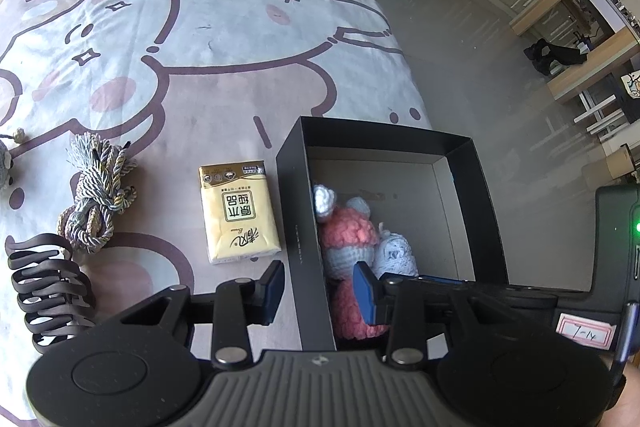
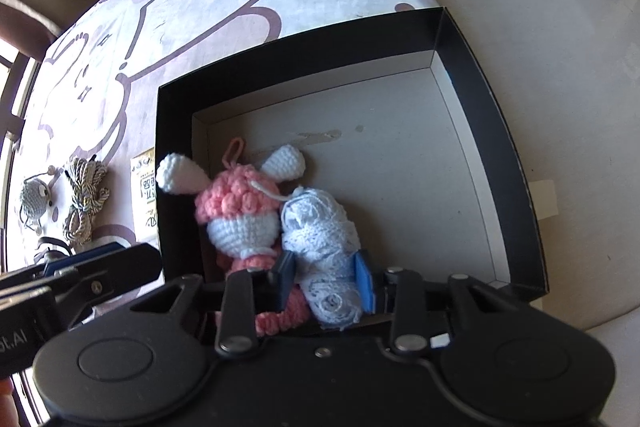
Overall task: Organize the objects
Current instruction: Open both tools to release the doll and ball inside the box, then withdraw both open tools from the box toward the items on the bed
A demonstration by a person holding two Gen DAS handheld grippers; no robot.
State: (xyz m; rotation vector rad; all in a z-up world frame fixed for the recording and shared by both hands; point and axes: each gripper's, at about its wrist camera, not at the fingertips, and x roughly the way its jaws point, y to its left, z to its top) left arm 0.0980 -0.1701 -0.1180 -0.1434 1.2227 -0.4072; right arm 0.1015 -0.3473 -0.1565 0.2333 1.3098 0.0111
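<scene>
Gripping the lace roll (image 2: 320,247), right tongs (image 2: 326,283); left tongs (image 1: 320,291) seemingly pinching the box wall (image 1: 308,227).

My view takes in a yellow tissue pack (image 1: 239,211) printed with the Chinese characters 原木纯品 (upside down from here). A pink-bordered sticker (image 1: 585,334) on my other tool reads "7-14", and ".AI" (image 2: 14,341) shows on a casing.

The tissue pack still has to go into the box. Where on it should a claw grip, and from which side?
Grip the tissue pack across its two long edges near the middle, coming straight down from above. It lies flat on the cloth, with bare cloth on both long sides, beside the box.
</scene>
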